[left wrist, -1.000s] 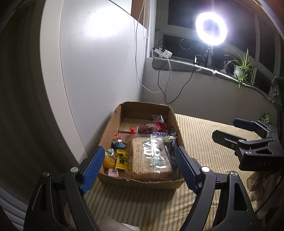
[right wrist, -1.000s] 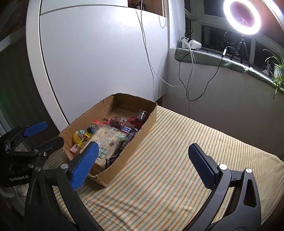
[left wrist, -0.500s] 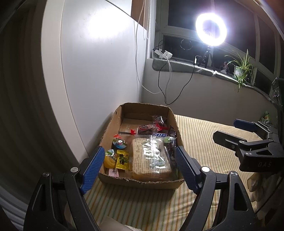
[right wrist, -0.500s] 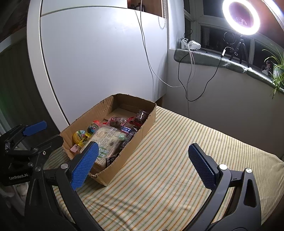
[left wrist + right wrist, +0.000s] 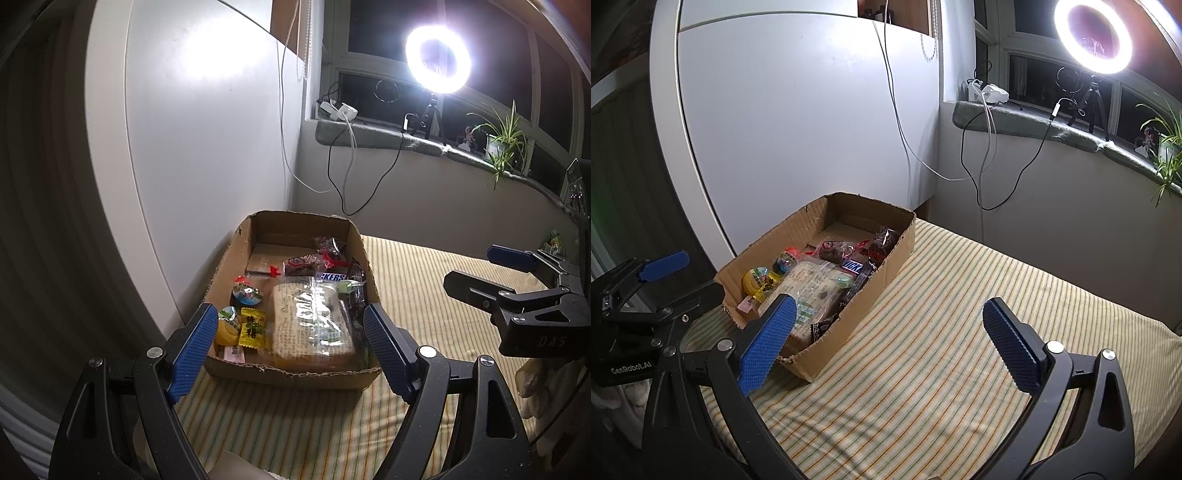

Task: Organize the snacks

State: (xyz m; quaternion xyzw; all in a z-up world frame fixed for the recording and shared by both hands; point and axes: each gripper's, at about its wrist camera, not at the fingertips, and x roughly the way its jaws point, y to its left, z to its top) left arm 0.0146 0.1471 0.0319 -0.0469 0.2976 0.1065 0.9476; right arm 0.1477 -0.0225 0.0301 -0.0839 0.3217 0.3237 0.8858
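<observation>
Left gripper (image 5: pixel 290 349) level, jaws spread wide, holding nothing. Right gripper (image 5: pixel 888 341) alongside, level, jaws equally wide apart, also holding nothing. Blue pads (image 5: pixel 767 343) face each other.

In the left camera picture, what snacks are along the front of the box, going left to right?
Yellow jelly cup → yellow candy packet → big clear-wrapped bread pack → dark wrapper by the right wall.

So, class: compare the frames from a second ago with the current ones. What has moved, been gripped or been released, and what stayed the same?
Almost nothing changed. The left gripper eased very slightly, so the cardboard box shifts a touch in its view; nothing was gripped or released. The right gripper stays open over the striped cover, and the snacks, such as the Snickers bar and large clear packet, lie where they were.
</observation>
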